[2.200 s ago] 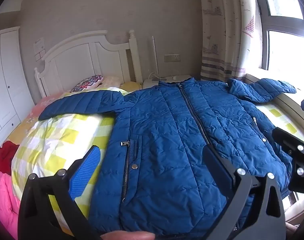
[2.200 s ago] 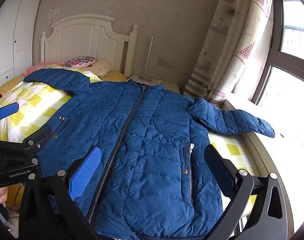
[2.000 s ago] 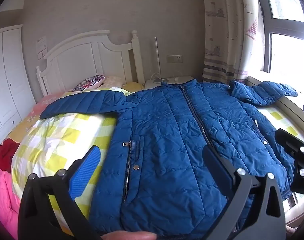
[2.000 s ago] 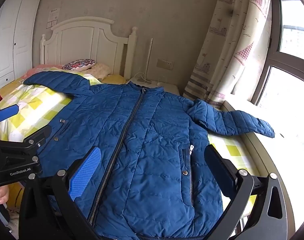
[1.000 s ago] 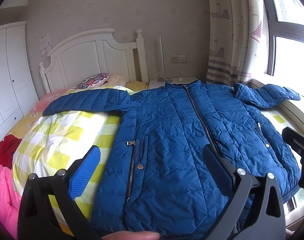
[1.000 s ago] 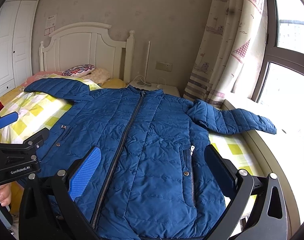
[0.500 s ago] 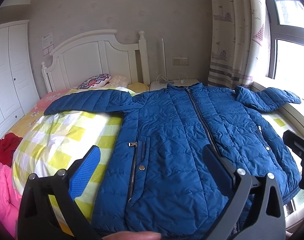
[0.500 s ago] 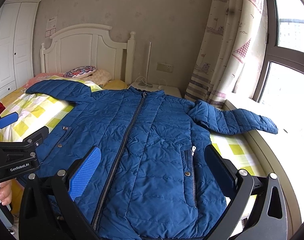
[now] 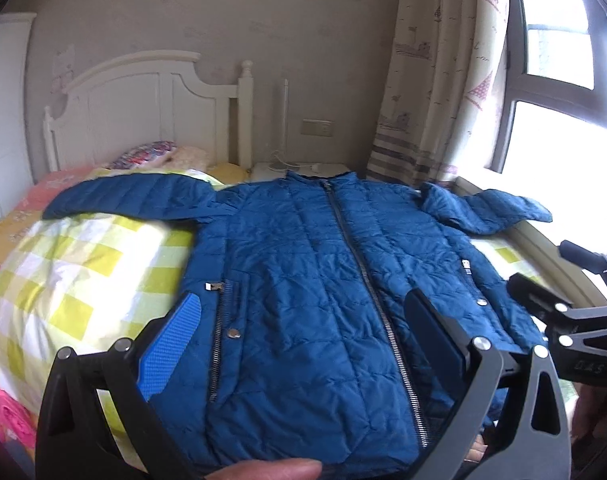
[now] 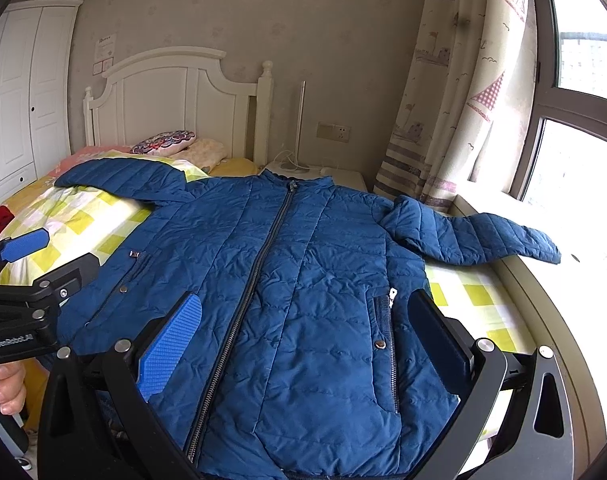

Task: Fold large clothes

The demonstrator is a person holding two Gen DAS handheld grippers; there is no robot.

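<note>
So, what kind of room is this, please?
Most likely a bedroom in a home: a bed with a white headboard, a white wardrobe, and a curtained window. The blue padded jacket lies spread on the checked bedcover.

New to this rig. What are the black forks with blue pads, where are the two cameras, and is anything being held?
No robot here: a person carries a hand-held gripper in each hand, and each carries a fisheye camera looking along its two fingers. The left view shows the left hand-held gripper; the right view shows the right hand-held gripper. Each also catches the other at its edge. Both are open and hold nothing. On the bed, over a yellow checked quilt, lies a blue padded jacket, zipped, front up, sleeves spread. One sleeve reaches the window sill. Folding has not begun.
</note>
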